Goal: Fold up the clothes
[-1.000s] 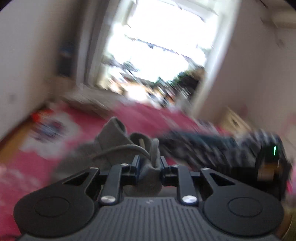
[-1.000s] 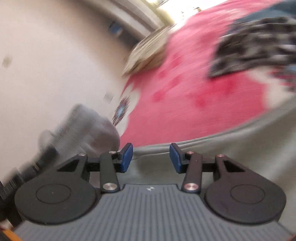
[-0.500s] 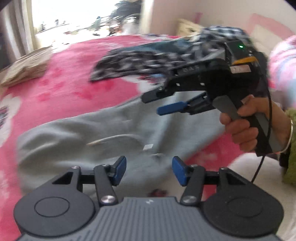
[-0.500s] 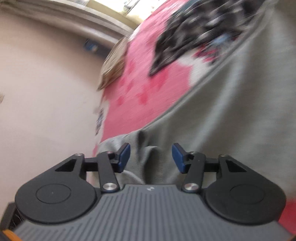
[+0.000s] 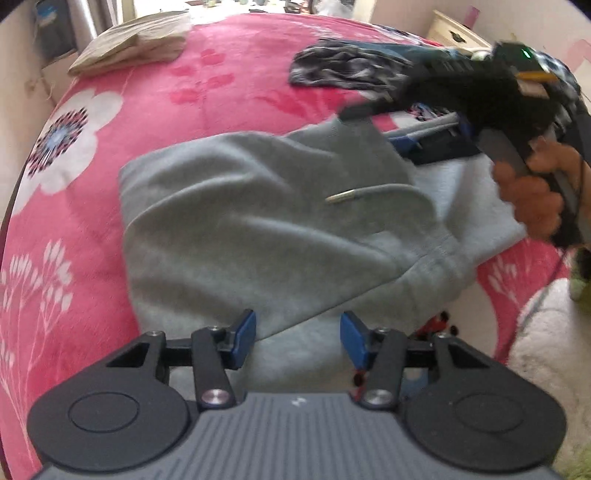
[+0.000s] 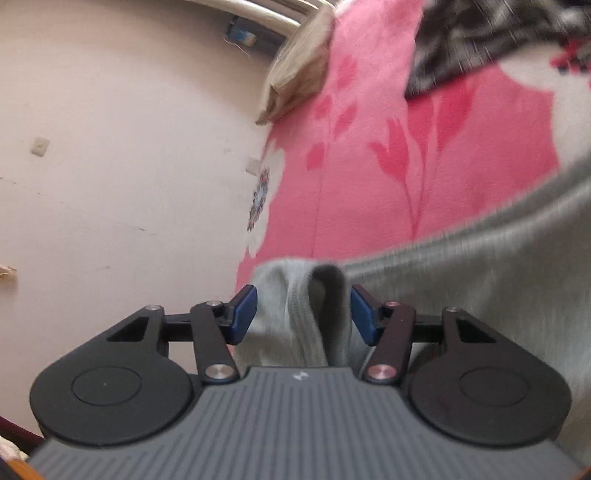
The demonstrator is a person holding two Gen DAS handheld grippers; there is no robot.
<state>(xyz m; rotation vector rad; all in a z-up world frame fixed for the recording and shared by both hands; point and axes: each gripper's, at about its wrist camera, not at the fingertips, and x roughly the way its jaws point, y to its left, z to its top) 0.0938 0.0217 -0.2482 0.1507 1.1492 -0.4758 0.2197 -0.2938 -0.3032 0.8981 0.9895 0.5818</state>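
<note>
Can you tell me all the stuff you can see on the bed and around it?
grey garment: one, grey, spread across the middle of the blanket.
drawstring: one, grey with a metal tip, lying on the grey garment.
pink blanket: one, pink with white and red flowers, covering the bed.
patterned clothes: a heap, black, white and blue, at the far right of the blanket.
folded beige cloth: one, beige, at the far left corner.
cream cabinet: one, cream, beyond the bed at the right.
wall: pale, beside the bed.
left gripper: black with blue pads, open over the garment's near edge.
right gripper: same colours, open around a fold of the garment.
hand: one, holding the right gripper's handle.
</note>
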